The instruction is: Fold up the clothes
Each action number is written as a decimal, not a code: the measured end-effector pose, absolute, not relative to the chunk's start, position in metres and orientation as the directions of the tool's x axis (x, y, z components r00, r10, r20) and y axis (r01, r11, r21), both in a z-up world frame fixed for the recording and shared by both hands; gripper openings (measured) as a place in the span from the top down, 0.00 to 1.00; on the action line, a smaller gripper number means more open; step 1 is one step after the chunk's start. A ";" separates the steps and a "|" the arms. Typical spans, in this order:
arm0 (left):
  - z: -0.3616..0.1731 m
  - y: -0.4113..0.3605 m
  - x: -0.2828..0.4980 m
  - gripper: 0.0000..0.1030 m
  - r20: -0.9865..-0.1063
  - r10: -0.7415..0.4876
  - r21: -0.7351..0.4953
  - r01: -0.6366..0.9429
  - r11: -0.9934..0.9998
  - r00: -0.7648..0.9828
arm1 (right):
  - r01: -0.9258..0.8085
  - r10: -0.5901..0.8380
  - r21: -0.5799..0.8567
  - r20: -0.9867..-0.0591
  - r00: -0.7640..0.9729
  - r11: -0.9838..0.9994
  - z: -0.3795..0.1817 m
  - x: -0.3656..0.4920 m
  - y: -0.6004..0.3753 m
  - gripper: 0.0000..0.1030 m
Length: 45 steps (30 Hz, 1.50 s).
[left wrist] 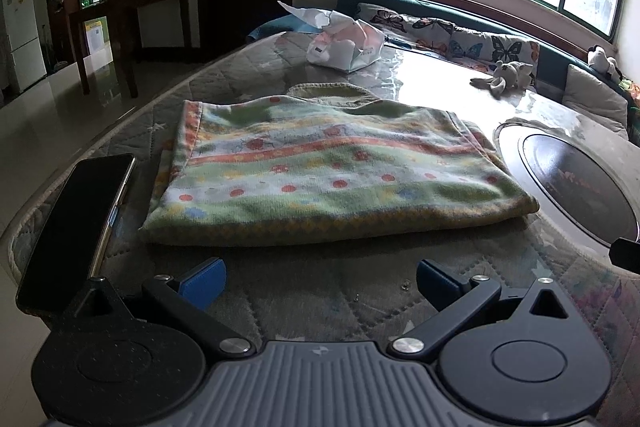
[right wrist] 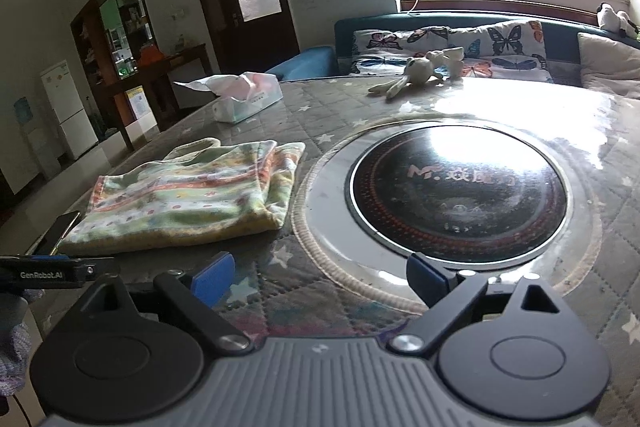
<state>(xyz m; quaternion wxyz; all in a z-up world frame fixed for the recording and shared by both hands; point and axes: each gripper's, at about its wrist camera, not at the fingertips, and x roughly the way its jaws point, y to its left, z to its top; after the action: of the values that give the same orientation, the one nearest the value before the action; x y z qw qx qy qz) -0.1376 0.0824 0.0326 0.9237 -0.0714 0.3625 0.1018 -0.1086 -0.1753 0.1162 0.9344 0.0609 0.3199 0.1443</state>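
A small patterned garment (left wrist: 320, 171), green and white with orange bands and red dots, lies folded flat on the quilted table cover (left wrist: 320, 307). It also shows at left in the right wrist view (right wrist: 188, 195). My left gripper (left wrist: 320, 283) is open and empty, just short of the garment's near edge. My right gripper (right wrist: 320, 281) is open and empty, to the right of the garment, at the near rim of the round cooktop (right wrist: 460, 187). The side of the left gripper (right wrist: 56, 273) shows at the left edge of the right wrist view.
A dark phone (left wrist: 76, 227) lies left of the garment. A tissue pack (left wrist: 344, 47) and a plush rabbit (left wrist: 506, 75) sit further back. The inset cooktop (left wrist: 576, 183) is right of the garment. A sofa with butterfly cushions (left wrist: 452, 35) stands behind the table.
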 end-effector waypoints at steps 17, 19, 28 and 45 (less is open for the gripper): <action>0.033 0.089 -0.141 0.00 -0.680 0.165 -0.046 -0.266 0.963 0.715 | -0.337 0.361 0.155 -0.587 0.724 0.929 0.119 -0.104 -0.135 0.00; 0.033 0.089 -0.141 0.00 -0.680 0.168 -0.044 -0.269 0.962 0.714 | -0.352 0.369 0.149 -0.587 0.721 0.924 0.120 -0.103 -0.130 0.00; 0.035 0.093 -0.142 0.00 -0.675 0.181 -0.040 -0.280 0.959 0.715 | -0.378 0.374 0.125 -0.596 0.710 0.917 0.119 -0.099 -0.114 0.00; 0.032 0.098 -0.143 0.00 -0.681 0.179 -0.052 -0.291 0.955 0.710 | -0.400 0.367 0.095 -0.627 0.687 0.911 0.113 -0.094 -0.093 0.00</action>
<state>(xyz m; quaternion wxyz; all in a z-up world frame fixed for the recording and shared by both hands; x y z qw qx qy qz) -0.1426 0.0978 0.0318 0.9213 -0.0781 0.3589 0.1275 -0.0943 -0.0930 0.1134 0.9181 -0.0246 0.3359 0.2089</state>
